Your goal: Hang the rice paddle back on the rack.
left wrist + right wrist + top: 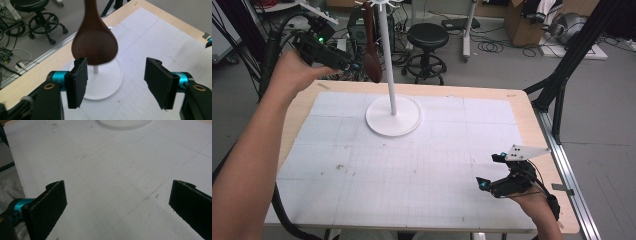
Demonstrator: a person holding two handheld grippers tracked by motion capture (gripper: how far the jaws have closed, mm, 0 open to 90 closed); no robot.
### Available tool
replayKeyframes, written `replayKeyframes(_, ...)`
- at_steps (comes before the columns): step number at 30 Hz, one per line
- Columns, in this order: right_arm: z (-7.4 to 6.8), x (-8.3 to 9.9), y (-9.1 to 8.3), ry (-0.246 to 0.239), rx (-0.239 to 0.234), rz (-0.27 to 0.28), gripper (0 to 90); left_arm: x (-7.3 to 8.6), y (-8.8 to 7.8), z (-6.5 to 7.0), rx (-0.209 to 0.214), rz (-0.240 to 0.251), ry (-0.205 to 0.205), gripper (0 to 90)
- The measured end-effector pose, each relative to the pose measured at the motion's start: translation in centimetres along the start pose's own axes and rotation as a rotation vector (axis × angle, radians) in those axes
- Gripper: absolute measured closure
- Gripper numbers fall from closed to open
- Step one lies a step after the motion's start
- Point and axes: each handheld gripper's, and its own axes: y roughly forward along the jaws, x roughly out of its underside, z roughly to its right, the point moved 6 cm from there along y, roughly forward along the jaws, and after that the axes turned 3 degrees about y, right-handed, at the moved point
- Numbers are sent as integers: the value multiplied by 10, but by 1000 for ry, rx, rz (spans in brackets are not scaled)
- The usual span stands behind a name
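With the dark wooden spoon (372,55) hanging from the top of the white stand (392,116), beside its pole, the left gripper (115,80) stands wide and empty just before the bowl, so hanging looks finished and backing away comes next, while the right gripper (493,171) rests wide open, well clear of the stand.

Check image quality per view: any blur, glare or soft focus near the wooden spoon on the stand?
Left gripper view: the wooden spoon is smeared at its edges, while the pads are crisp. High view: even light, no glare; the spoon is dark but readable against the white stand. Right gripper view: the mat is flatly lit and sharp.
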Motion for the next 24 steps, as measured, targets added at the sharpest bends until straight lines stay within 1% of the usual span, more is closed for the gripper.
replayKeyframes(1,0,0,0,0,0,0,5,0,0,0,0,0,0,332)
replayKeyframes(2,0,0,1,-3,-1,-2,5,5,-1,4,-6,9,5,304)
replayKeyframes(3,0,0,1,-4,-1,-4,5,5,-1,4,-6,9,5,279)
replayKeyframes(5,0,0,2,-1,-1,-5,5,16,-1,10,-10,-3,17,270)
replayKeyframes(6,-1,0,2,-1,-2,-6,5,16,-1,10,-10,-3,17,256)
replayKeyframes(7,-1,0,2,-1,-2,-6,5,19,-1,11,-9,-3,19,256)
replayKeyframes(8,-1,0,2,-5,-1,-5,5,25,0,14,-5,-13,28,236)
replayKeyframes(9,-1,0,2,-5,-1,-5,5,25,0,14,-5,-13,28,223)
replayKeyframes(10,-1,0,2,-7,-1,-7,5,31,0,18,2,-3,35,215)
replayKeyframes(11,-1,0,2,-7,-1,-7,5,31,0,18,2,-3,35,200)
replayKeyframes(12,-1,-1,2,-8,-2,-3,5,36,0,21,1,3,52,178)
replayKeyframes(13,-2,-1,2,-6,-1,-4,5,38,0,24,9,4,53,169)
replayKeyframes(14,-1,-1,2,-6,0,-3,5,40,0,25,11,0,67,162)
replayKeyframes(15,-1,-1,2,-6,0,-3,5,40,0,25,11,0,67,146)
replayKeyframes(17,-1,0,2,-5,1,-4,5,46,1,30,17,13,65,120)
replayKeyframes(20,-1,0,2,-6,0,-4,5,49,2,32,15,11,70,70)
replayKeyframes(21,-2,0,2,-3,-2,-3,5,53,2,35,36,10,73,65)
replayKeyframes(24,-1,0,2,-3,-1,-3,5,58,3,38,41,11,81,47)
